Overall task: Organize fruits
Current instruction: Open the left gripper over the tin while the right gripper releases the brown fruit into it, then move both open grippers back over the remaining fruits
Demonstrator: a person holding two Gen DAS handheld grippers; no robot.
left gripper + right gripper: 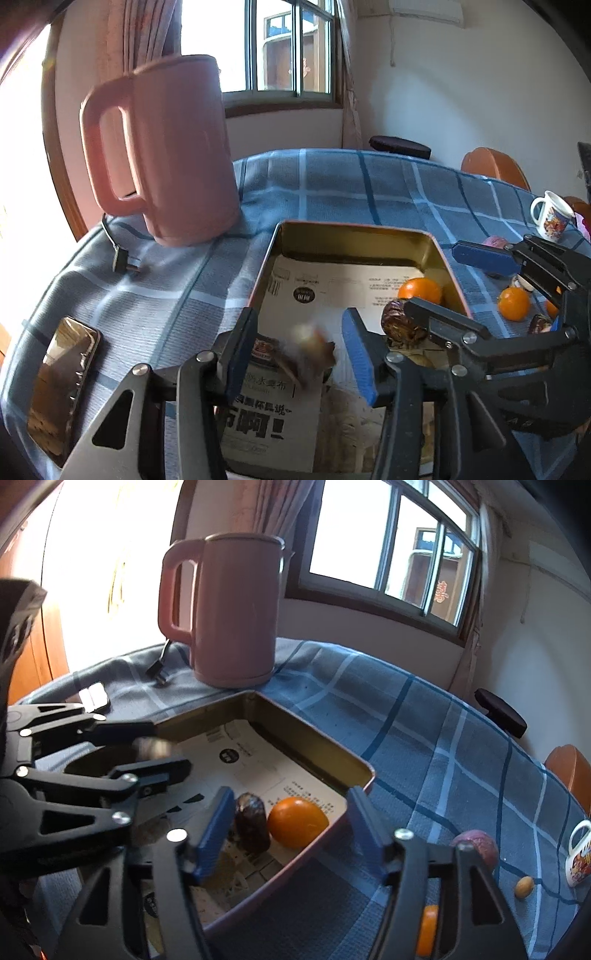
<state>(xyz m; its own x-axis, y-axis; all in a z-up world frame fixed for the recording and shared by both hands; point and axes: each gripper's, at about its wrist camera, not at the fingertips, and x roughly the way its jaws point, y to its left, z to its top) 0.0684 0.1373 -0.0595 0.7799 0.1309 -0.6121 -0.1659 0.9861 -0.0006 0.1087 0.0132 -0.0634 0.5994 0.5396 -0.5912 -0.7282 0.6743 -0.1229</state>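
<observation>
A shallow metal tin [354,236] [306,753] lined with printed paper sits on the blue checked tablecloth. An orange [419,290] [297,821] and a dark brown fruit [400,323] [253,825] lie in its corner. My left gripper [301,341] is open over the tin; a blurred pale-brown fruit [308,341] is falling or lying between its fingers. My right gripper [288,834] is open above the tin's corner, over the orange and the dark fruit. It also shows in the left wrist view [480,273]. Another orange [513,302] [426,928] lies on the cloth.
A tall pink kettle [173,147] [225,609] with its cord stands behind the tin. A phone [62,384] lies at the left. A printed mug [552,216] [578,853], a purple fruit [476,845] and a small tan fruit [524,886] lie at the right.
</observation>
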